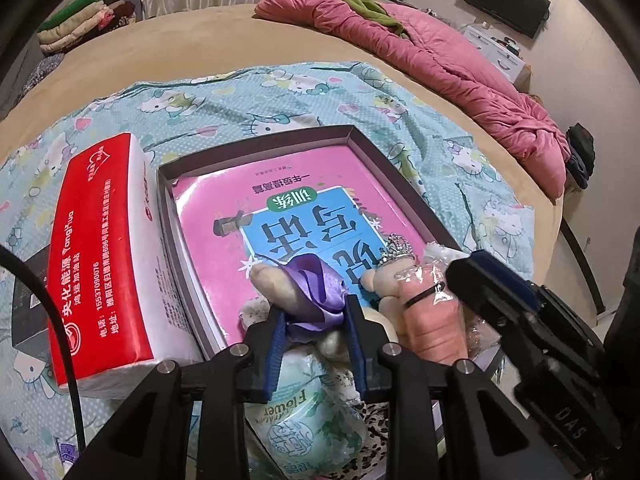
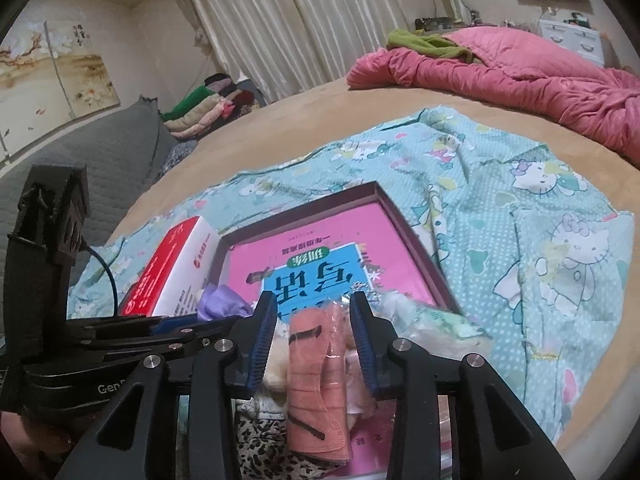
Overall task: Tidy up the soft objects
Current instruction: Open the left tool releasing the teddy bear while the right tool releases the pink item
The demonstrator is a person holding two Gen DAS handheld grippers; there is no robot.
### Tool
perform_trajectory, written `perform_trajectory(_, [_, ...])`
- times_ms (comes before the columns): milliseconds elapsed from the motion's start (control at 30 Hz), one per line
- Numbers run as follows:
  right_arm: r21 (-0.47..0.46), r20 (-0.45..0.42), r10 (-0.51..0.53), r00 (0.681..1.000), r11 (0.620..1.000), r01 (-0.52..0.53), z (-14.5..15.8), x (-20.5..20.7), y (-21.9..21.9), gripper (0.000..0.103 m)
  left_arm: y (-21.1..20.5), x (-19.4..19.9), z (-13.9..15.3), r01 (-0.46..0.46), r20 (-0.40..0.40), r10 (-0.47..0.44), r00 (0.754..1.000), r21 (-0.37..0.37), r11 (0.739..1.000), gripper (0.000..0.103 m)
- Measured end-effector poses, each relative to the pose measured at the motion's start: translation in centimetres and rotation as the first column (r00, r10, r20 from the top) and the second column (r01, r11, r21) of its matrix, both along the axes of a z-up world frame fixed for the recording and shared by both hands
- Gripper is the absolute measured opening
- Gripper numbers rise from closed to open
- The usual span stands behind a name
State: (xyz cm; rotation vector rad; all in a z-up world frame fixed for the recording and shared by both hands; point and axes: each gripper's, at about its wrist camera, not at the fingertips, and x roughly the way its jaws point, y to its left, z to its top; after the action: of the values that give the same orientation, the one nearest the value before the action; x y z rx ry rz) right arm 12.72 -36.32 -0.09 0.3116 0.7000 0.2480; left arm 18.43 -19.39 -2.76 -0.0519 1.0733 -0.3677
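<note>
My left gripper is shut on a cream plush toy in a purple satin cape, held over the near edge of a shallow dark box that holds a pink book. My right gripper stands around a rolled pink cloth in clear wrap, its pads close to the wrap; the roll also shows in the left wrist view. A small beige bear with a silver crown lies next to the roll. A floral tissue pack lies under the left gripper.
A red and white tissue pack lies left of the box on a Hello Kitty sheet. A pink quilt is bunched at the far side of the bed. Folded clothes are stacked at the back left.
</note>
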Motion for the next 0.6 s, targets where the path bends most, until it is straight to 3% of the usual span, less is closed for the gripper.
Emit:
perform_trajectory(133, [0.01,0.013,-0.02,1.0,1.0,0.019,0.27,-0.18,-0.47,0.048,0.12,0.16,0.03,-0.007,-0.007,0.007,1.0,0.007,1.0,0.032])
perform_trajectory(300, [0.005,0.011,-0.021,1.0,1.0,0.021,0.21,-0.24,-0.47,0.053,0.22,0.15,-0.04,-0.011,-0.015,0.011,1.0,0.014,1.0,0.046])
perform_trajectory(600, [0.0,0.012,-0.011,1.0,1.0,0.011,0.22,-0.37,-0.3,0.061,0.27,-0.16,0.12,-0.009,-0.009,0.01,1.0,0.028,1.0,0.055])
